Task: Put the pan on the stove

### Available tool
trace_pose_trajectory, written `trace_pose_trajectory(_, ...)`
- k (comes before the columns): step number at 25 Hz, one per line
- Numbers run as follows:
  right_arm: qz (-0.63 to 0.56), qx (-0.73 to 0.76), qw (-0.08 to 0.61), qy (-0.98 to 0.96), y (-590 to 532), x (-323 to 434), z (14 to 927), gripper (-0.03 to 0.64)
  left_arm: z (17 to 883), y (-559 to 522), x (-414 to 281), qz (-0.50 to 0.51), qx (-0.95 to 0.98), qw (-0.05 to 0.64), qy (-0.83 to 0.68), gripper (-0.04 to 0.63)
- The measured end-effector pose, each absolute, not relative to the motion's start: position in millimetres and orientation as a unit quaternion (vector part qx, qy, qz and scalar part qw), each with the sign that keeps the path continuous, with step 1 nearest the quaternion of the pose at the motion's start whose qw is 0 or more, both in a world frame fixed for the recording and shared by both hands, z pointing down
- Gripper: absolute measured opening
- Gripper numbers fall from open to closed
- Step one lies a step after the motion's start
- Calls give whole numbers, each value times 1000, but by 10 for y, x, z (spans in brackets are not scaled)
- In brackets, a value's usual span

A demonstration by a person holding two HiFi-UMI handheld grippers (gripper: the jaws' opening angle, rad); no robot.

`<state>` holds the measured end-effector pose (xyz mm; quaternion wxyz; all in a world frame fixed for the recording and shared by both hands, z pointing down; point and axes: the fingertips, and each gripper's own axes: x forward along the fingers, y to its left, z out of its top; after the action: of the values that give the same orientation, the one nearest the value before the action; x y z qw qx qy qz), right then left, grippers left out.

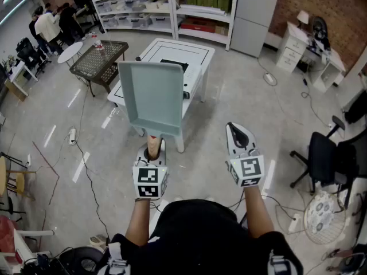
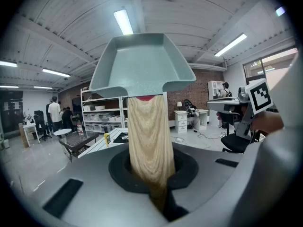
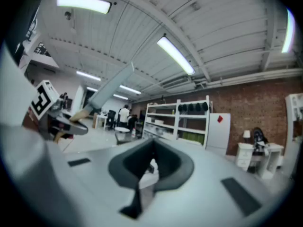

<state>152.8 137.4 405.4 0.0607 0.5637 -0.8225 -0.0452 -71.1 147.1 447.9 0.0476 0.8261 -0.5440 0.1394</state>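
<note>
The pan (image 1: 152,99) is up in the air, in the middle of the head view. It is a square blue-green pan & it stands up on its edge, flat side facing us. It's not on the stove yet.

The left claw (image 1: 152,149) is pinching the pan's wood handle (image 2: 149,141) tight. In the left gripper view the handle goes right down btw the jaws, w/ the pan high at the top of the frame.

The right claw (image 1: 238,135) is at the right of the middle, low down. Its jaws are pressed together w/ nothing in them. It touches nothing.

The stove (image 1: 172,62) is the black flat patch on the white table (image 1: 195,53), in the upper middle of the head view. The pan hides part of it. The table is well apart from the person, w/ bare floor in btw.

So the step in hand looks like: carry the pan over. The grab part looks done.

Next move prob needs: walk up to the table, tip the pan flat so its bottom faces down, then lower it onto the black patch & let go. The handle should stay pinched till the pan sits flat, or it may swing & drop.
</note>
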Motion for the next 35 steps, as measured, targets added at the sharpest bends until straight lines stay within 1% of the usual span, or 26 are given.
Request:
trace_pose_trajectory(10,-48,542,60,-837,1432,1465,4085,35,4522,1551,-668,158,818,53,-551,38)
trace_pose_trajectory(15,-52,531,67,-843,1450,1550,4123,35,4578,1612,-609,163,806,59,-566,38)
trace_pose_trajectory(23,-49,497,75,-863,1576,1613,4368,35,4716,1832,-561,168,786,63,-591,38)
trace_pose_trajectory(30,-46,466,69,-881,1526,1550,4430,35,4782,1802,-547,185,779,69,-595,38)
trace_pose_trajectory(35,-40,456,80,-886,1330,1440,4531,35,4866,1574,-587,193,781,78,-589,40)
